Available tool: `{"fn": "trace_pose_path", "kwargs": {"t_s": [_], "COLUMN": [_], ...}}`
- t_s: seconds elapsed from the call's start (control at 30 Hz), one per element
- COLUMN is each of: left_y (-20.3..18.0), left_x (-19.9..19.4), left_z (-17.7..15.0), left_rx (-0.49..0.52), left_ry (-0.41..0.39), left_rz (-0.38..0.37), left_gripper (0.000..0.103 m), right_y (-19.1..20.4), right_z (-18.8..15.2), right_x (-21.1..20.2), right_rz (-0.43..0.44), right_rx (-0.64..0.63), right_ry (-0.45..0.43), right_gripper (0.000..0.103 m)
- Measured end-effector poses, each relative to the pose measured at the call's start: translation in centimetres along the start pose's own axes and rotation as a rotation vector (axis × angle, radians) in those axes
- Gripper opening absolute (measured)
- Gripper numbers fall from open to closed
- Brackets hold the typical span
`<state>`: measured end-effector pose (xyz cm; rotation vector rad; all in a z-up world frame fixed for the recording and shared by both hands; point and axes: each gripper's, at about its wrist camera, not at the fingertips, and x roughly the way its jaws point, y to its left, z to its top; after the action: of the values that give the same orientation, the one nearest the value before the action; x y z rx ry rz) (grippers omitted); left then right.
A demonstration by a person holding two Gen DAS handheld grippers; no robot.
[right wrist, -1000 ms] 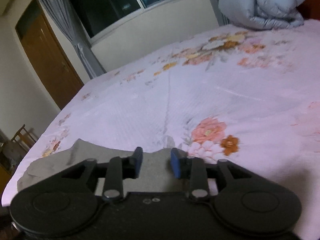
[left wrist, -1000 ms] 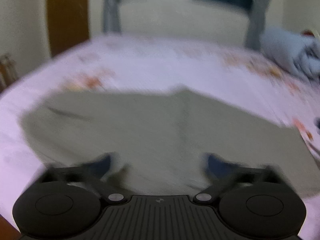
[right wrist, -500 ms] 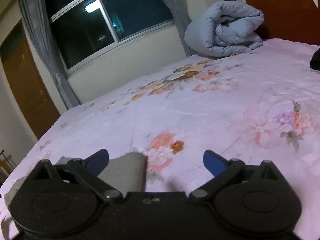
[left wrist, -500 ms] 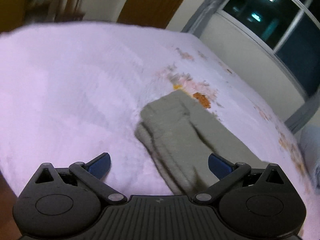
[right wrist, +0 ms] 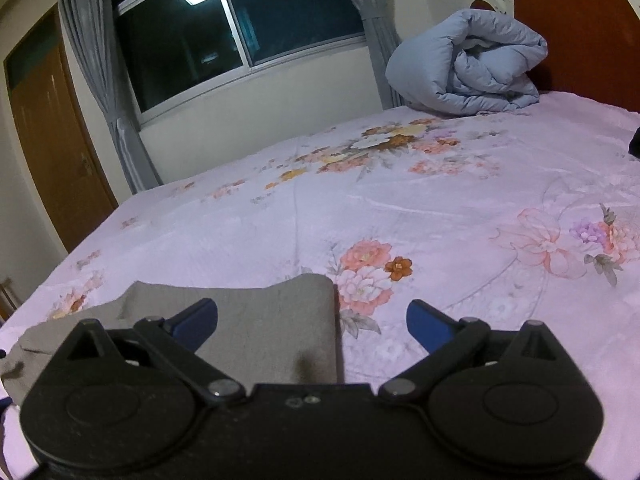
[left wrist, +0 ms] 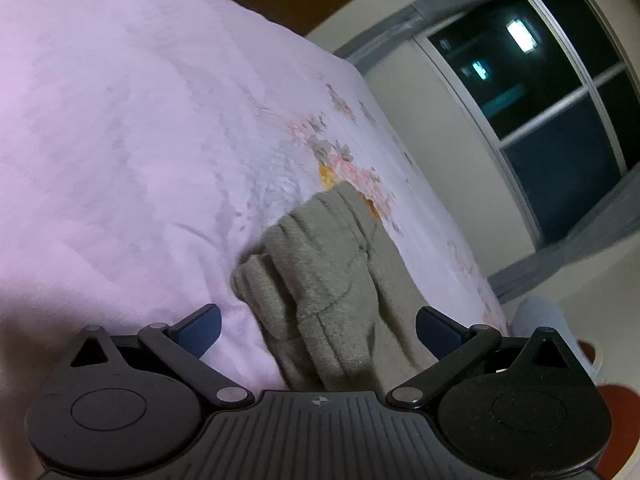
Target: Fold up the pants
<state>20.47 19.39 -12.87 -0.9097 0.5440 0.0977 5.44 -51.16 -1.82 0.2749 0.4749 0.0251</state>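
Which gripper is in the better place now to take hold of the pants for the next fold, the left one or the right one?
Probably the left gripper: it is open with the layered end of the grey pants centred between its fingers. The right gripper, also open, straddles only a corner, partly over bare bedsheet.

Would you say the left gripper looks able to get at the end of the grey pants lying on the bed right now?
Probably yes. The left gripper is open, with the bunched end of the grey pants lying between its fingers on the bed, and nothing stands between them.

Pants on bed near edge; rolled duvet far behind, against headboard.
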Motion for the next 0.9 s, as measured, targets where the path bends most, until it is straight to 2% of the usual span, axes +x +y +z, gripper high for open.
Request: {"fn": "trace_pose_path", "kwargs": {"t_s": [0.1, 0.23, 0.37, 0.4, 0.47, 0.53, 0.67, 0.83, 0.9], "left_y": [-0.4, -0.5, 0.3, 0.7, 1.2, 2.2, 0.9, -2.5, -4.3], "left_x": [0.4, 1.1, 1.4, 1.6, 1.8, 1.9, 1.6, 0.0, -0.6], "left_z": [0.3, 0.9, 1.0, 1.0, 0.9, 0.8, 1.0, 1.7, 1.8], "left_rx": [-0.002, -0.007, -0.043, -0.055, -0.049, -0.077, 0.01, 0.168, 0.268], "left_ry": [-0.01, -0.008, -0.021, -0.022, -0.02, -0.021, -0.03, -0.061, -0.074], "left_rz": [0.014, 0.006, -0.06, -0.08, -0.055, -0.079, -0.056, -0.022, -0.002], "left_gripper": [0.082, 0.082, 0.081, 0.077, 0.05, 0.04, 0.038, 0.037, 0.037], "right_y": [0.1, -0.2, -0.4, -0.5, -0.6, -0.8, -1.2, -2.8, -3.3], "right_z": [0.0, 0.4, 0.5, 0.6, 0.6, 0.7, 0.7, 0.3, 0.2], "right_x": [0.2, 0.5, 0.8, 0.8, 0.8, 0.7, 0.7, 0.6, 0.5], "right_rz": [-0.019, -0.032, -0.037, -0.035, -0.036, -0.03, -0.036, -0.06, -0.059], "right_rx": [-0.006, 0.013, 0.013, 0.019, 0.023, 0.031, 0.02, 0.05, 0.059], "right_ry": [-0.007, -0.016, -0.009, -0.009, -0.008, -0.009, 0.0, 0.004, 0.004], "right_gripper": [0.096, 0.096, 0.096, 0.096, 0.096, 0.096, 0.096, 0.096, 0.096]}}
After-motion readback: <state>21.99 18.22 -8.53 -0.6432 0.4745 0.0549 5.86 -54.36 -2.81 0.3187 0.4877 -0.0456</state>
